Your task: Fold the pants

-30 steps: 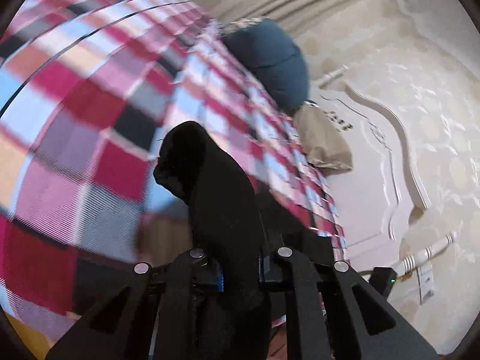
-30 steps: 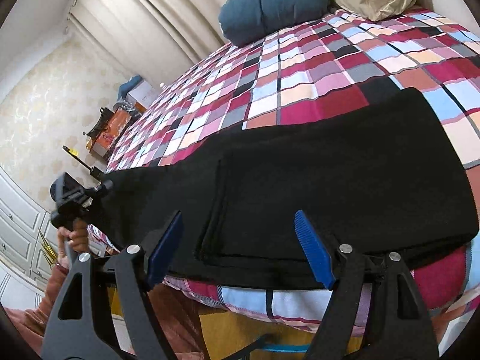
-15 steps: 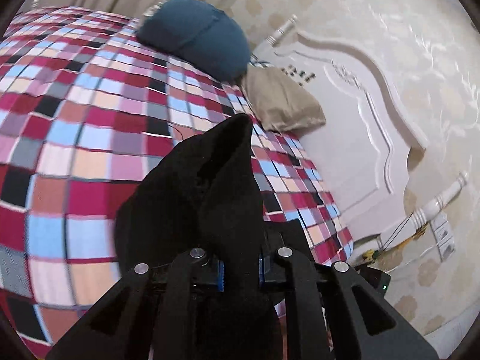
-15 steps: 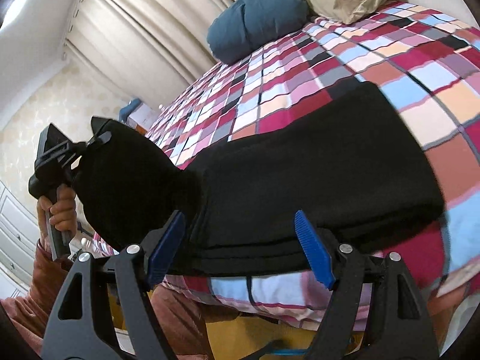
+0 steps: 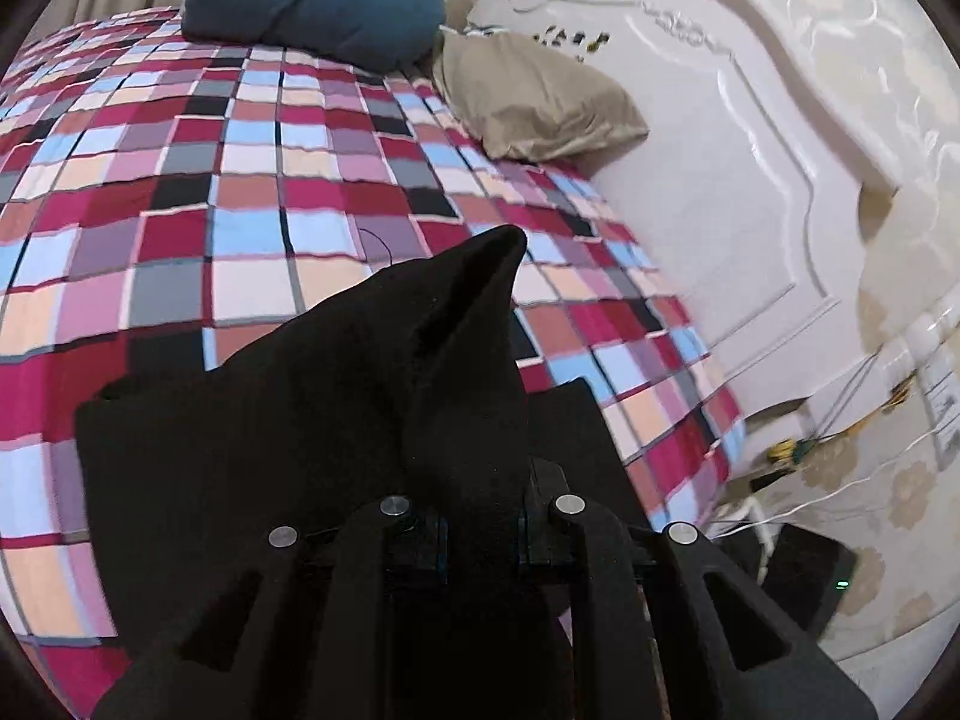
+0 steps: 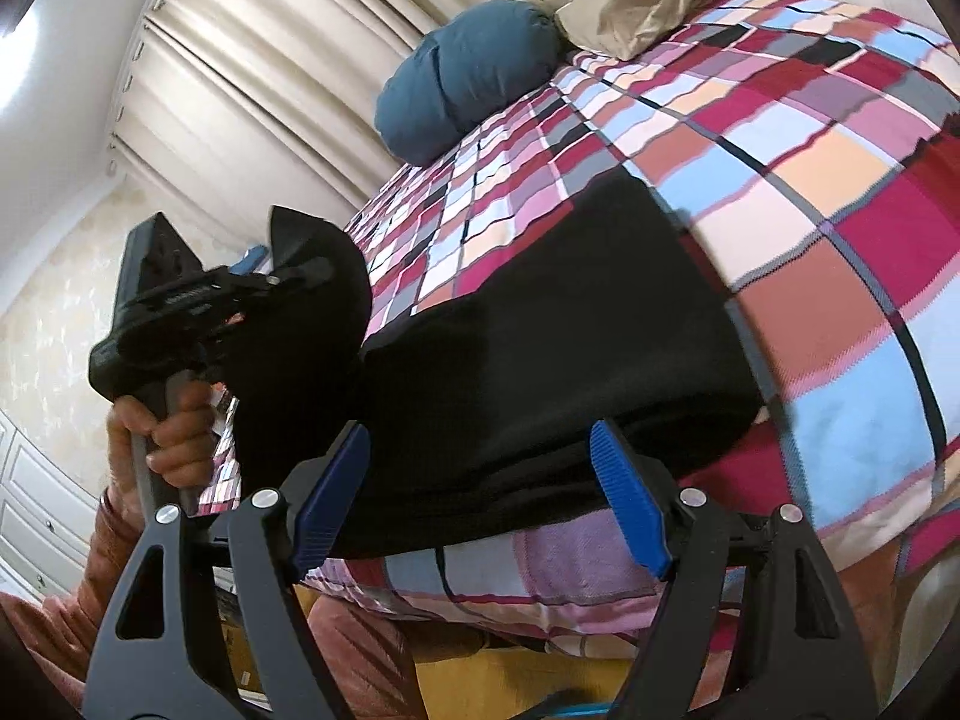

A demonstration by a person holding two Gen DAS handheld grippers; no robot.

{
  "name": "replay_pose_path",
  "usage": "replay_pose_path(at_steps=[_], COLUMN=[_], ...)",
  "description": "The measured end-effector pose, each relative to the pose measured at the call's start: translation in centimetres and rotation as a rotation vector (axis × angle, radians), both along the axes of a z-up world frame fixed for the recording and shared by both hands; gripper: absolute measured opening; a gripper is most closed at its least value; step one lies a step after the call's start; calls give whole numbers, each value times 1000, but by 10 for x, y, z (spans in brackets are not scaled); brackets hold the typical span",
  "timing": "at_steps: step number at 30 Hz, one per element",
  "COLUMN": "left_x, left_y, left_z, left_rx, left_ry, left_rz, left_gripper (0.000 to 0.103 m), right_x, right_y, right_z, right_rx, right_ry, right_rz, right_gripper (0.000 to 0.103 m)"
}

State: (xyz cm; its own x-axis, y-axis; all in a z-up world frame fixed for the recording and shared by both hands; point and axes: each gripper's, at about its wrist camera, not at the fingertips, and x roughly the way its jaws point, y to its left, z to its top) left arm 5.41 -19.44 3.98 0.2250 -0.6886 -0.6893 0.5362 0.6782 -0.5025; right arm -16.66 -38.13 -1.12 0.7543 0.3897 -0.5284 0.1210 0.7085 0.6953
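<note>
Black pants [image 6: 558,324] lie across the near edge of a checked bedspread [image 6: 810,138]. My left gripper [image 5: 480,531] is shut on one end of the pants [image 5: 372,384]; the cloth rises in a peak above its jaws and drapes back over the rest of the garment. In the right wrist view that left gripper [image 6: 282,276] is held up at the left by a hand [image 6: 168,432], with black cloth hanging from it. My right gripper [image 6: 480,498] stands open just short of the pants' near edge, its blue pads [image 6: 630,504] apart with nothing pinched between them.
A blue bolster [image 5: 318,0] and a beige pillow [image 5: 534,96] lie at the head of the bed against a white headboard [image 5: 720,168]. Pleated curtains [image 6: 264,78] hang behind the bed. White drawers [image 6: 36,516] stand at the left. Cables and a black box [image 5: 804,576] sit by the wall.
My left gripper has carried its end of the pants across over the bed toward the headboard, folding it over the rest. The right gripper stayed open and shifted slightly along the near edge.
</note>
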Motion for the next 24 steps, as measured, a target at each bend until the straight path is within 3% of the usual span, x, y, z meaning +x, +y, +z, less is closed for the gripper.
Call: replay_pose_path(at_steps=[11, 20, 24], left_x=[-7, -13, -18], left_y=[-43, -60, -66], left_z=[-38, -48, -49], left_rx=[68, 142, 145], left_ry=[34, -8, -32], left_rz=[5, 17, 22], left_gripper=[15, 16, 25], right_x=[-16, -15, -15], right_y=[-20, -23, -23], right_z=[-12, -16, -16], right_rx=[36, 44, 43], right_ry=[11, 20, 21], right_rz=[-34, -38, -39], right_gripper=[76, 76, 76])
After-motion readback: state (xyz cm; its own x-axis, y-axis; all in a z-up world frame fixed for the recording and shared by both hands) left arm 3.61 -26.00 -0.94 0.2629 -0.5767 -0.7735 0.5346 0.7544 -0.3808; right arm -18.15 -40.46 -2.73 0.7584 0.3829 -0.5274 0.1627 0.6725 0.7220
